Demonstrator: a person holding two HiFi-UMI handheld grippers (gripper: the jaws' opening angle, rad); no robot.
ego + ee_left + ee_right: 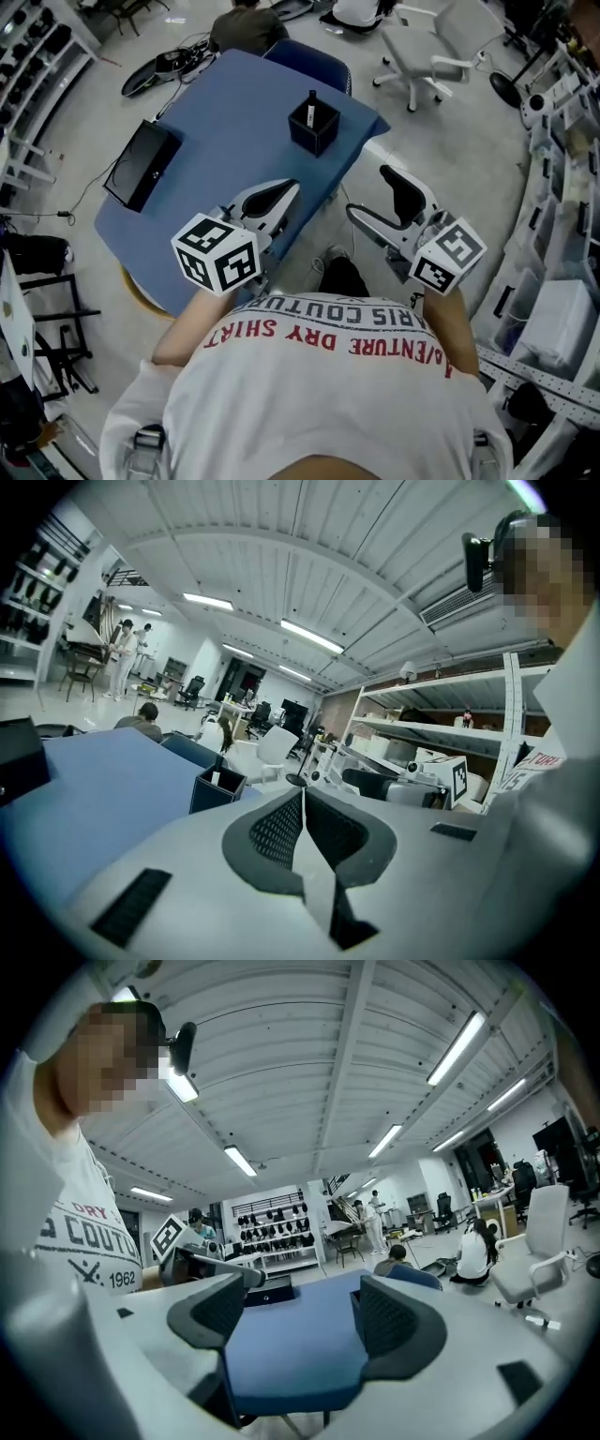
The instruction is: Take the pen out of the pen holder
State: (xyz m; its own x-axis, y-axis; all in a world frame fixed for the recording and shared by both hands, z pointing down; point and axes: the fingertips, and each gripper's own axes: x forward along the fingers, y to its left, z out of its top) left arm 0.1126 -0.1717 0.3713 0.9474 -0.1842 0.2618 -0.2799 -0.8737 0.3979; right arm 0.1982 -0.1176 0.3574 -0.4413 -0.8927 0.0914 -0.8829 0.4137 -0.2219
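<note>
1. Your left gripper (pixel 292 185) has its jaws pressed together with nothing between them, and it hovers over the near edge of the blue table (pixel 225 131).
2. Your right gripper (pixel 368 192) has its jaws spread wide and empty. It is held just off the table's near right side, above the floor.
3. The pen (pixel 310 105) stands upright in the dark square pen holder (pixel 314 129), near the table's far right corner and well apart from both grippers.
4. A flat black box (pixel 141 164) lies at the table's left edge.
</note>
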